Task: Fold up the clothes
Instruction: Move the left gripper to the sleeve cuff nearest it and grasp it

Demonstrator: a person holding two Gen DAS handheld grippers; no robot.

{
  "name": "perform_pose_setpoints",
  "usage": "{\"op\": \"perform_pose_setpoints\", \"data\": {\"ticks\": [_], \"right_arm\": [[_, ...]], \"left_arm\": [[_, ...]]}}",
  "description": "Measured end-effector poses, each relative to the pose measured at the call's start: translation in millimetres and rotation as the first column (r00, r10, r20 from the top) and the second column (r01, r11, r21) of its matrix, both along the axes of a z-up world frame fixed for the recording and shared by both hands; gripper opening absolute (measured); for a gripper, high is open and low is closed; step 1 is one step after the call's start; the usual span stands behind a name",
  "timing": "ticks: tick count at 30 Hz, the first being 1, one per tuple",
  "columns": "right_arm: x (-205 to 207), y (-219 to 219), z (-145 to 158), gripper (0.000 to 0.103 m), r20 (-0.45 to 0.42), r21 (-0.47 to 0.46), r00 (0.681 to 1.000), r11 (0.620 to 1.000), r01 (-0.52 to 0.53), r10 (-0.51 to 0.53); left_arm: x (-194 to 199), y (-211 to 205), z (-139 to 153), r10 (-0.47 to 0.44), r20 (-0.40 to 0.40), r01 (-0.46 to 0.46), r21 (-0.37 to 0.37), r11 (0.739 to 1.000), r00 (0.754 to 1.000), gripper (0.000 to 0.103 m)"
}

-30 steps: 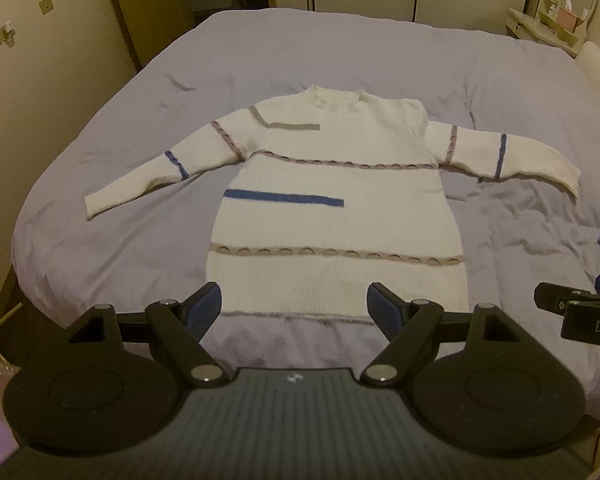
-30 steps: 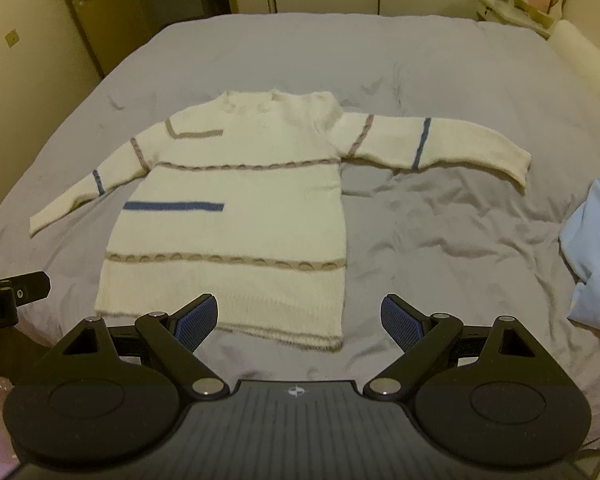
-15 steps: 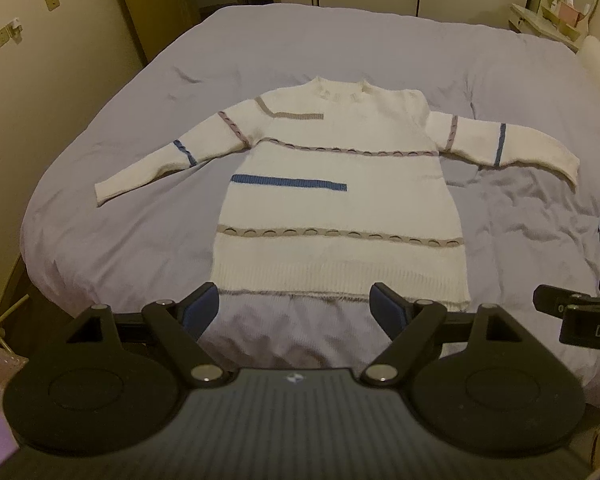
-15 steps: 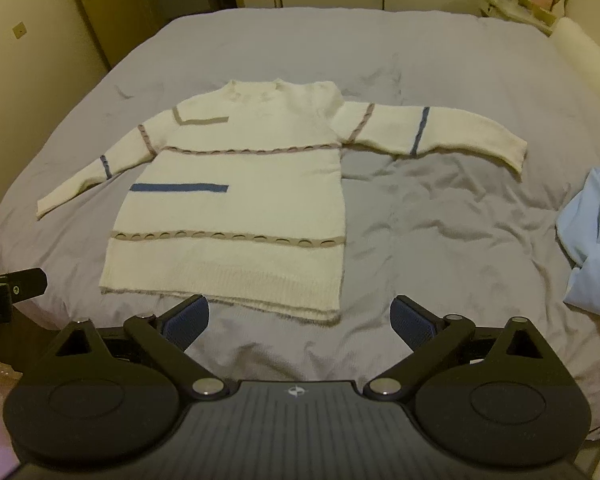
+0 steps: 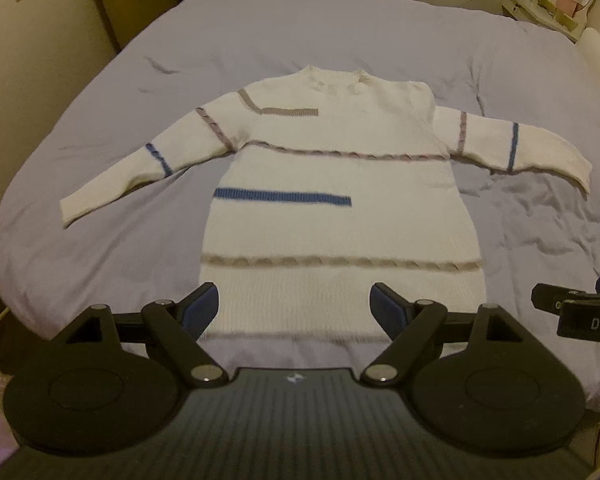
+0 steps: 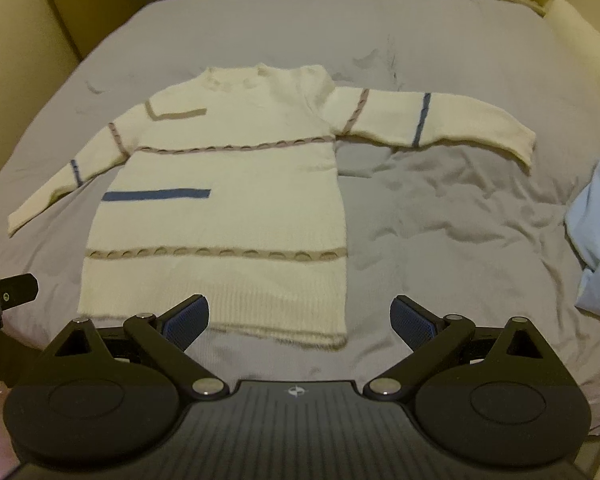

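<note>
Left sleeve (image 5: 140, 168): It sticks out to the left side of the bed (image 5: 260, 28) and slants down toward me. It is thin and floppy. If I pinch only the cuff, the rest will hang and drag, I think.

My left tongs (image 5: 294, 312): They are apart, with nothing in them. They hang over the bottom edge of the sweater, not touching it.

Sweater (image 5: 340, 208): It is white with blue and brown stripes. It lies flat on the bed with its front up, its neck far from me and its bottom edge near me. It looks soft, thick and woolly. I think it is light but will bend and sag when I lift it. It should not slip, because the knit is fuzzy.

Where to hold: I would pinch the bottom edge near its two corners, one in each hand. The ribbed part there looks thick and easy to grab.

My right tongs (image 6: 300, 316): They are wide apart and hold nothing. They hang over the bottom right corner of the sweater and the bare sheet beside it.

Right sleeve (image 6: 432, 124): It lies out straight to the right. It is floppy too.

Blue cloth (image 6: 596, 236): It sits at the far right edge of the bed, well apart from the sweater.
</note>
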State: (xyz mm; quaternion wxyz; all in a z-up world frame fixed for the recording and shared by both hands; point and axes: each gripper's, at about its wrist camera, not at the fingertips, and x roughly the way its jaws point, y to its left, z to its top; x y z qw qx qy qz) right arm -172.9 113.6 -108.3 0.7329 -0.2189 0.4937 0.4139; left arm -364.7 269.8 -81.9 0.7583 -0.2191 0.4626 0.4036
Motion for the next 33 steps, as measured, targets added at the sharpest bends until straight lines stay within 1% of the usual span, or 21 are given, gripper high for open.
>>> {"op": "perform_pose_setpoints", "data": {"ticks": [3, 6, 12, 17, 19, 21, 23, 24, 25, 26, 27, 28, 30, 31, 33], "right_arm": [[8, 35, -15, 0.1, -0.007, -0.025, 1.0, 1.0, 0.009, -0.009], [14, 68, -37, 0.1, -0.032, -0.083, 0.999, 0.996, 0.028, -0.031], [17, 122, -96, 0.1, -0.081, -0.213, 0.993, 0.975, 0.068, -0.087], [20, 164, -147, 0.099, -0.072, -0.276, 0.99, 0.956, 0.099, -0.123], [24, 177, -163, 0.099, -0.073, -0.277, 0.987, 0.953, 0.12, -0.145], [29, 190, -178, 0.098, -0.075, -0.273, 0.984, 0.952, 0.138, -0.164], [32, 202, -189, 0.098, -0.076, -0.266, 0.983, 0.953, 0.142, -0.168], [34, 207, -194, 0.098, -0.077, -0.262, 0.984, 0.955, 0.138, -0.163], [35, 212, -198, 0.097, -0.078, -0.255, 0.985, 0.958, 0.132, -0.157], [35, 217, -202, 0.097, -0.077, -0.247, 0.986, 0.961, 0.125, -0.148], [35, 222, -206, 0.097, -0.077, -0.238, 0.987, 0.964, 0.117, -0.139], [35, 226, -210, 0.097, -0.076, -0.229, 0.989, 0.967, 0.11, -0.13], [36, 234, -217, 0.097, -0.068, -0.204, 0.991, 0.974, 0.096, -0.112], [38, 237, -220, 0.097, -0.06, -0.192, 0.993, 0.977, 0.093, -0.106], [43, 243, -228, 0.097, -0.042, -0.176, 0.994, 0.98, 0.093, -0.102]], "left_arm": [[-3, 45, -19, -0.008, -0.027, 0.008, -0.024, 1.0, 1.0, 0.081], [-9, 85, -45, -0.014, -0.049, 0.01, -0.072, 0.997, 0.999, 0.081], [-23, 156, -109, 0.01, -0.093, -0.026, -0.171, 0.985, 0.996, 0.081], [-39, 199, -160, 0.039, -0.112, -0.063, -0.217, 0.974, 0.993, 0.079], [-48, 214, -178, 0.073, -0.119, -0.099, -0.228, 0.969, 0.99, 0.071], [-59, 229, -190, 0.126, -0.112, -0.149, -0.239, 0.96, 0.986, 0.065], [-72, 245, -200, 0.19, -0.086, -0.205, -0.234, 0.95, 0.978, 0.058], [-79, 254, -204, 0.229, -0.069, -0.239, -0.227, 0.944, 0.971, 0.052], [-87, 263, -207, 0.27, -0.053, -0.275, -0.221, 0.936, 0.961, 0.045], [-96, 272, -210, 0.319, -0.031, -0.318, -0.218, 0.923, 0.947, 0.043], [-105, 281, -213, 0.373, -0.004, -0.365, -0.22, 0.905, 0.928, 0.042], [-115, 291, -216, 0.429, 0.027, -0.413, -0.224, 0.883, 0.903, 0.042], [-137, 308, -220, 0.538, 0.092, -0.506, -0.236, 0.829, 0.838, 0.043], [-147, 315, -222, 0.583, 0.119, -0.547, -0.239, 0.802, 0.803, 0.046], [-168, 326, -225, 0.665, 0.173, -0.622, -0.244, 0.744, 0.727, 0.051]]}}
